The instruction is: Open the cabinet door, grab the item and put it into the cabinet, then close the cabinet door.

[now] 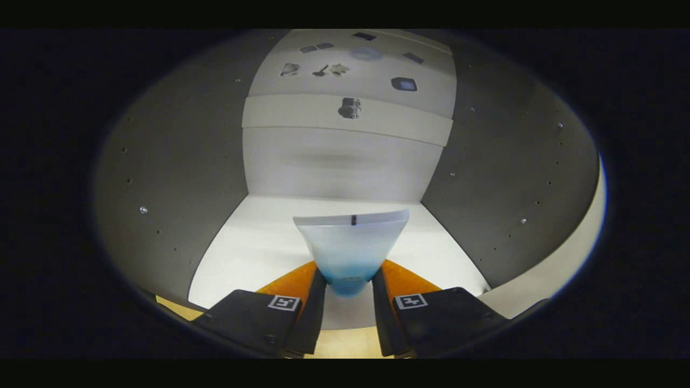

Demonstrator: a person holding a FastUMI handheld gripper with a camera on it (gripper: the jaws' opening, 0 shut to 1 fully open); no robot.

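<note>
Squarely between jaws, pinched tube [350, 248], inside cabinet [178, 178]

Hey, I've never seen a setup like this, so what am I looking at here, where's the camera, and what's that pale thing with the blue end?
The camera rides on a hand-held gripper and looks forward along its two fingers, which show at the bottom of the picture. A person carries this tool; there is no robot arm. The fingers are pressed on the blue end of a pale tube, whose flat wide end points away from the camera. Ahead is the open cabinet: grey side walls, a white back and a white shelf floor, with the tube held above that floor. The wide lens bends straight edges into curves. The small dark shapes high on the back wall are too blurred to name.
</note>
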